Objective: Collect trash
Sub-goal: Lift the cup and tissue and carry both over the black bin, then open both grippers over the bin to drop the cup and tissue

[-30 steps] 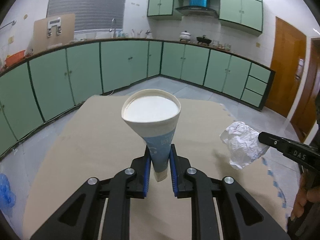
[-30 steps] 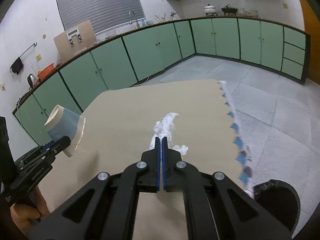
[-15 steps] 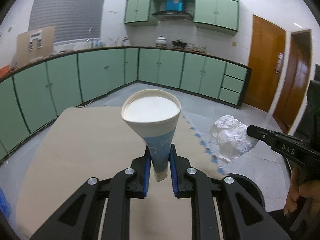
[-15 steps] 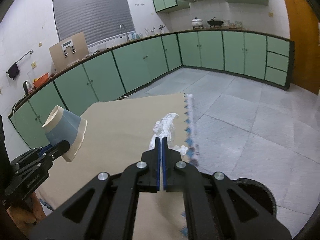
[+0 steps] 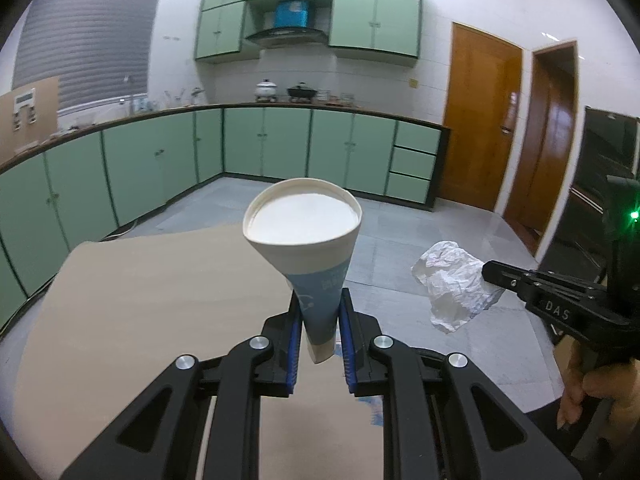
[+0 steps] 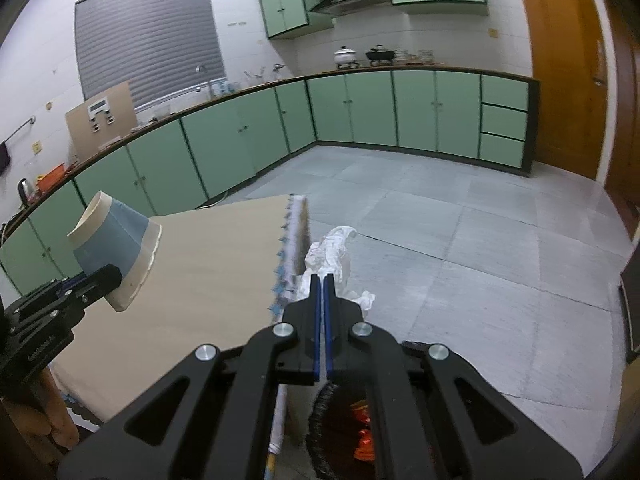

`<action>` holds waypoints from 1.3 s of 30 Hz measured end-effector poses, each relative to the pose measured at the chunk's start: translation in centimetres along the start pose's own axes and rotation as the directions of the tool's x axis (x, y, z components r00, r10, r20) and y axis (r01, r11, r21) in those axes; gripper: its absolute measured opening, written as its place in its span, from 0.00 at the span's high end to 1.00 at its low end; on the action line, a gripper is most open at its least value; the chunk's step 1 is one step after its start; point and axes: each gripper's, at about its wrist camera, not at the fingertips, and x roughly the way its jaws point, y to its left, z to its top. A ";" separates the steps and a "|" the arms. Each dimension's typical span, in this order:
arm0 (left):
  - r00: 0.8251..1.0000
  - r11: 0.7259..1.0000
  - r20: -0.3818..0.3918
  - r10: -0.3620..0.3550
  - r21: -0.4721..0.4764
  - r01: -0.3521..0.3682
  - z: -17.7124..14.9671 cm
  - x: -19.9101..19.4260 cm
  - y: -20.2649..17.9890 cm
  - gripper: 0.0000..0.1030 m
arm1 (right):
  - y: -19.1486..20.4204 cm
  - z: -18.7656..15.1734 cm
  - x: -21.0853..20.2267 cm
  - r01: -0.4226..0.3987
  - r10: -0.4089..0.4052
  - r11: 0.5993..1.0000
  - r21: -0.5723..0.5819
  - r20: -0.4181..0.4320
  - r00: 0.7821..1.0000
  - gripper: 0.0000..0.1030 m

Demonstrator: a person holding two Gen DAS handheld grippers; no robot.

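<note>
**Both pieces of trash in hand, carrying to the bin**

My right gripper (image 6: pixel 322 280) is clamped nearly flat on the crumpled white paper (image 6: pixel 334 254), held in the air just past the table (image 6: pixel 208 256) edge, above the floor. Directly below my right fingers sits the dark trash bin (image 6: pixel 340 428) with something red inside. My left gripper (image 5: pixel 320 320) pinches the paper cup (image 5: pixel 308 248) at its narrow blue base, mouth facing away, over the tan tabletop. Step, as I judge it: transport to bin, drop not yet done. Next: lower the paper over the bin opening and open the fingers, then bring the cup across. Risk: paper snagging on a finger.
</note>
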 end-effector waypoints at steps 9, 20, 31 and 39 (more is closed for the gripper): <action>0.994 0.994 -0.070 -0.082 0.072 0.087 -1.1 3.4 -6.3 0.83 | -5.8 -3.2 -0.7 0.066 -0.063 0.995 0.080 -0.039 0.997 0.99; 0.950 0.975 -0.266 -0.166 0.100 0.198 -5.5 10.1 -12.2 0.83 | -11.5 -8.5 1.7 0.115 -0.086 0.976 0.183 -0.158 0.984 0.99; 0.894 0.956 -0.398 -0.206 0.111 0.270 -8.9 15.0 -15.3 0.81 | -14.8 -12.1 4.9 0.157 -0.084 0.956 0.249 -0.279 0.957 0.98; 0.863 0.952 -0.468 -0.191 0.125 0.279 -10.9 17.8 -17.0 0.72 | -15.7 -12.7 5.3 0.185 -0.095 0.940 0.287 -0.300 0.949 0.83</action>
